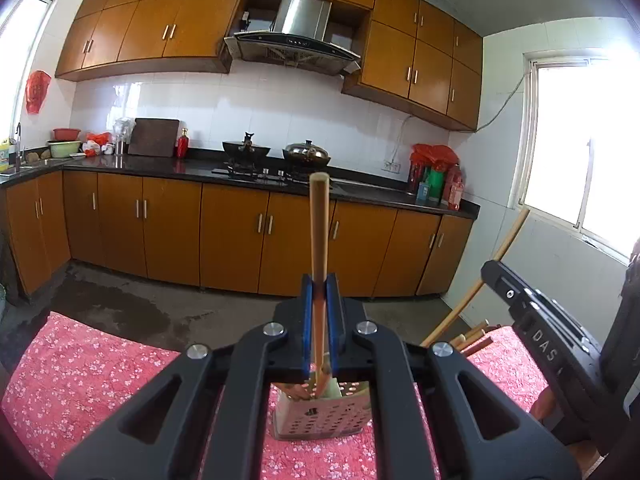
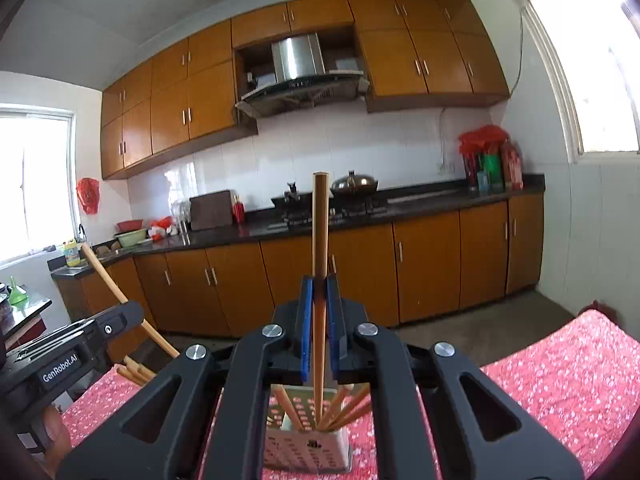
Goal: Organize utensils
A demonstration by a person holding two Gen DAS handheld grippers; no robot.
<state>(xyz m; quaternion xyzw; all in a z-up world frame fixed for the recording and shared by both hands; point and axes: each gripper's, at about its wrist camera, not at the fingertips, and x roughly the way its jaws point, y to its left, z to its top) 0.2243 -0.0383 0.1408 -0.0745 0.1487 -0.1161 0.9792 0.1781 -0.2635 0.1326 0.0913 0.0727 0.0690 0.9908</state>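
You're in a home kitchen: ahead of your grippers, orange-brown cabinets (image 1: 168, 232) run under a dark countertop (image 1: 192, 170), with a gas stove (image 1: 256, 174), wok (image 1: 246, 148), lidded pot (image 1: 306, 152) and steel range hood (image 1: 296, 36) above.

We held our left gripper (image 1: 320, 280) and right gripper (image 2: 319, 282) side by side, each pointing slightly below level, each with its blue-padded jaws clamped upon an upright chopstick (image 1: 319, 224), a thumb (image 2: 54, 426) showing beneath the left one.
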